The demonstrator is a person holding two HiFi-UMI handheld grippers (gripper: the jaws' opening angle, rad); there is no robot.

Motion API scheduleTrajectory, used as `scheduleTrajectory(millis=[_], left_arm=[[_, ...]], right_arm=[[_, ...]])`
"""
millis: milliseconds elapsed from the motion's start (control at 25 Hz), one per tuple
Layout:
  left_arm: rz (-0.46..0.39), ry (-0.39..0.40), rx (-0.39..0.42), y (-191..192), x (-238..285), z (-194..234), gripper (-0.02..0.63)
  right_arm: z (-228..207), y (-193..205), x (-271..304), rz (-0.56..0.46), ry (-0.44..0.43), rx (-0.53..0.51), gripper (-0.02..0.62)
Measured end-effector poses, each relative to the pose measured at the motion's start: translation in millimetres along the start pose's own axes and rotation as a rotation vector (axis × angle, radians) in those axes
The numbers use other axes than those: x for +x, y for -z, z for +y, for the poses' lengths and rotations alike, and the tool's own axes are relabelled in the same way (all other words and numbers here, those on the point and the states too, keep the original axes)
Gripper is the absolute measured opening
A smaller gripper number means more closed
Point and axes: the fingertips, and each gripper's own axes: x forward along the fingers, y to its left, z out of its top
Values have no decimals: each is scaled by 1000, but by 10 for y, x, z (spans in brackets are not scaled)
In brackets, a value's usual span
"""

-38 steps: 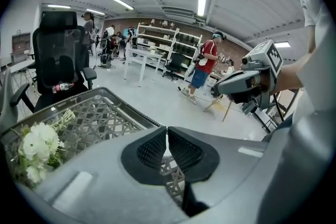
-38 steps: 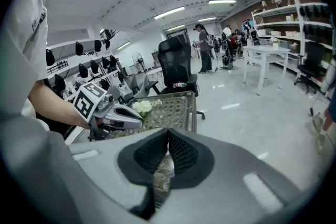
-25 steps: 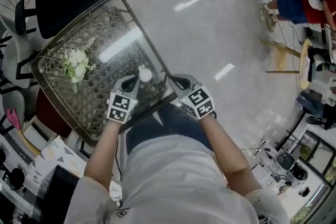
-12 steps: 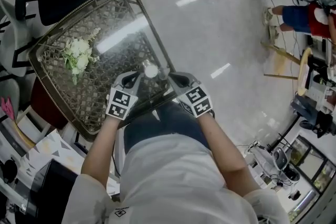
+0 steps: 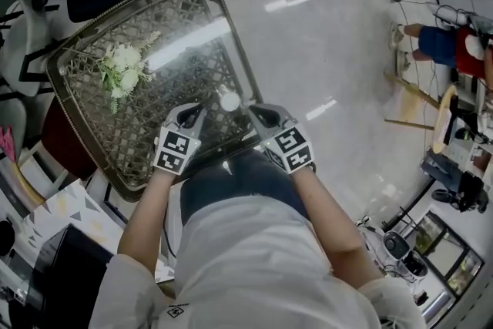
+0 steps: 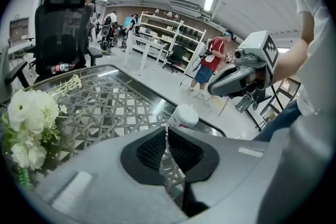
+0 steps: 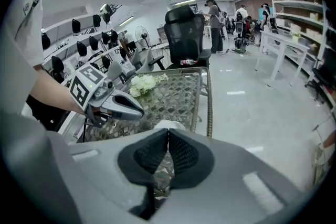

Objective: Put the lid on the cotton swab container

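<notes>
The cotton swab container (image 5: 229,100) is white, the flowers (image 5: 123,67) white-and-green, the table (image 5: 100,136) a brown lattice.

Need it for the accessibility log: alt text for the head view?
Seen from above, the left gripper and right gripper flank a white-topped cotton swab container near the front edge of a glass-topped lattice table. A white flower bunch sits further left.

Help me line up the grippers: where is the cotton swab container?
In the head view, the cotton swab container stands by the table's near right corner, between the left gripper and right gripper.
</notes>
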Motion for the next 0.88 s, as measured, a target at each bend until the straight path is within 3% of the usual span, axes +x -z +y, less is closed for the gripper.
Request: scheduleTrajectory(millis=[280, 880], left_arm=[[-19, -35, -39, 50, -140, 56, 9], [-39, -106, -120, 374, -459, 219, 9]], right_arm=[[167, -150, 164, -28, -39, -36, 3], [257, -57, 566, 42, -49, -77, 3]])
